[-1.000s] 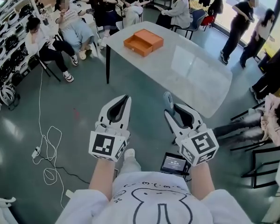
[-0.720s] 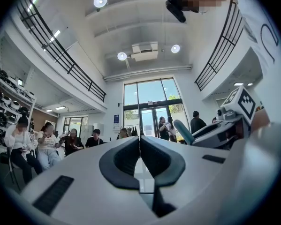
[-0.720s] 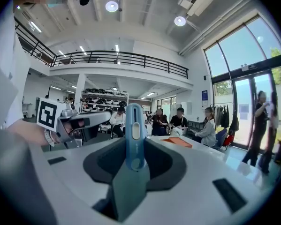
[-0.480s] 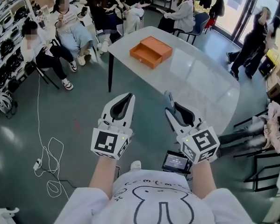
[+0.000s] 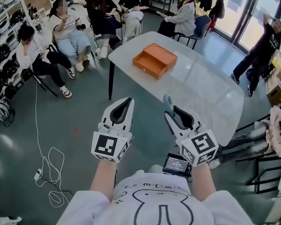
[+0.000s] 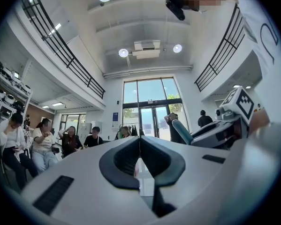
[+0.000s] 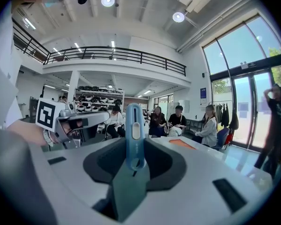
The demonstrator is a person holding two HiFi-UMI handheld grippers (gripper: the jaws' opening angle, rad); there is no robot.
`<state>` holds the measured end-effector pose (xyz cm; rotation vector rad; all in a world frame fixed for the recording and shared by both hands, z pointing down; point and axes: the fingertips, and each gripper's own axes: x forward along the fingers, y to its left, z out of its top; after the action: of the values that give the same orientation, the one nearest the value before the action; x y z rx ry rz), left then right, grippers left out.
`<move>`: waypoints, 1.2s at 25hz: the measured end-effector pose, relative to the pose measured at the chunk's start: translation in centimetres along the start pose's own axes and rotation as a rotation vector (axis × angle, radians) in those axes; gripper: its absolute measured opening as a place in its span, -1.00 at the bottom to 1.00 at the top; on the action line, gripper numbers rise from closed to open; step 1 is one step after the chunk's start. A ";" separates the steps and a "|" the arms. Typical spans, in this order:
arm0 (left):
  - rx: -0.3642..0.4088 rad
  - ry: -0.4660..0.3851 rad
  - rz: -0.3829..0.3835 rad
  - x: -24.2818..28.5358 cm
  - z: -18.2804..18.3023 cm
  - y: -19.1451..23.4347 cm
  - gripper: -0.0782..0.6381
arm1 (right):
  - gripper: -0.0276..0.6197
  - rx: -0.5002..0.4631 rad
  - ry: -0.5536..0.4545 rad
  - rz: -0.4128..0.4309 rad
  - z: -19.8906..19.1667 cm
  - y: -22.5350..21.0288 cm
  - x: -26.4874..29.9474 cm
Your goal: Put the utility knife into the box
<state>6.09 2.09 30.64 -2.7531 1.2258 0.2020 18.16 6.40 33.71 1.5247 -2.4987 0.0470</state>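
In the head view an open orange box (image 5: pixel 154 60) lies at the far end of a glossy white table (image 5: pixel 201 90). Both grippers are held over the floor, short of the table's near side. My right gripper (image 5: pixel 170 112) is shut on a blue utility knife (image 5: pixel 167 101), whose end sticks out past the jaw tips. In the right gripper view the utility knife (image 7: pixel 134 125) stands upright between the jaws of the right gripper (image 7: pixel 135 149), with the orange box (image 7: pixel 181 144) far ahead. My left gripper (image 5: pixel 125 104) is shut and holds nothing; its jaw tips meet in the left gripper view (image 6: pixel 139 142).
Several people sit on chairs (image 5: pixel 65 29) beyond and left of the table. A person stands by the glass doors (image 5: pixel 264 46). A white cable (image 5: pixel 46 168) loops on the floor at left. Dark chairs (image 5: pixel 264 172) stand at right. Shelves of helmets (image 5: pixel 2 50) line the left wall.
Both grippers have travelled forward toward the table, which now looks nearer with the box closer. The knife stays in the right gripper. The standing people at right have shifted.
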 end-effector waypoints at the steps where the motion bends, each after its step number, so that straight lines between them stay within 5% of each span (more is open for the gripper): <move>1: -0.002 -0.001 -0.002 0.1 -0.1 0.1 -0.73 | -0.51 0.002 0.001 -0.002 0.0 -0.1 0.2; 19: 0.001 0.035 -0.002 3.4 -2.1 5.6 -0.73 | -0.51 0.058 -0.001 0.005 -0.1 -1.7 7.1; 30: 0.012 0.046 -0.073 2.7 -3.5 13.1 -0.73 | -0.51 0.094 -0.018 -0.081 0.8 1.1 13.8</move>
<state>-1.67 -9.16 32.91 -2.8010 1.1311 0.1238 10.93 -5.28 35.78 1.6680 -2.4780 0.1399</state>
